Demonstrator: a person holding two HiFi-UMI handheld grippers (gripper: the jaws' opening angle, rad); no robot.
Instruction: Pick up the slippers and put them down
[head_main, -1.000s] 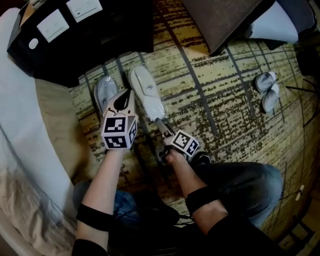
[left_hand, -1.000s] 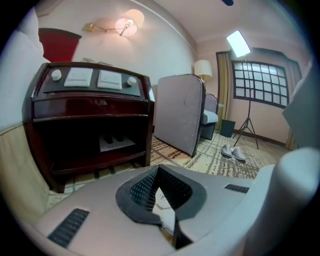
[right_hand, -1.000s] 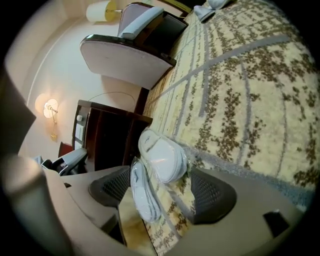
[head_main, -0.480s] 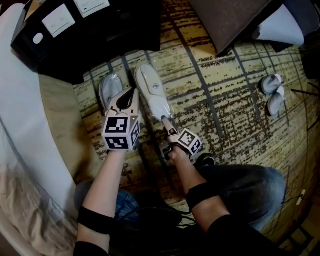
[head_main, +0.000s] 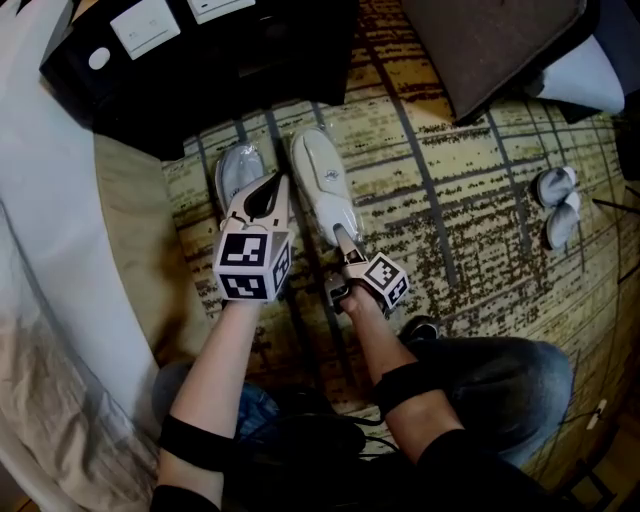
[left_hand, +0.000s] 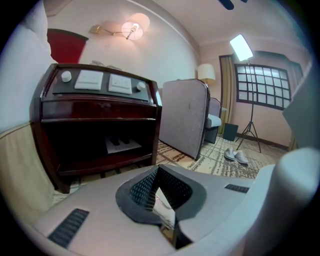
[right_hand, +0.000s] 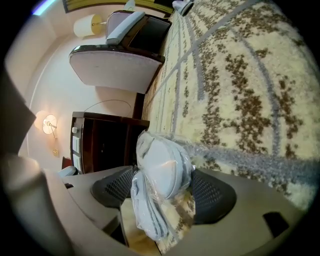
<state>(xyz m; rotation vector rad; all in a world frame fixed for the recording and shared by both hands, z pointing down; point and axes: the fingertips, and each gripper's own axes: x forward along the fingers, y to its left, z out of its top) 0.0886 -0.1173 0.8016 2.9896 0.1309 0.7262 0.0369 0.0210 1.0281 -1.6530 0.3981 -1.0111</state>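
Right gripper (head_main: 343, 236) fingers had just been closing and pressed the wrapped slipper (head_main: 322, 180) at its heel. Left gripper (head_main: 282, 181) fingers were shut, partly hiding the second slipper (head_main: 238, 165) alongside.

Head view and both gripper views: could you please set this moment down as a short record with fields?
Floor: patterned carpet
Left gripper: jaws shut, beside grey slipper
Right gripper: jaws have just been closing, pads on the white slipper at its near end
Spare slipper pair: on carpet, far right
Dark cabinet: beyond the two slippers
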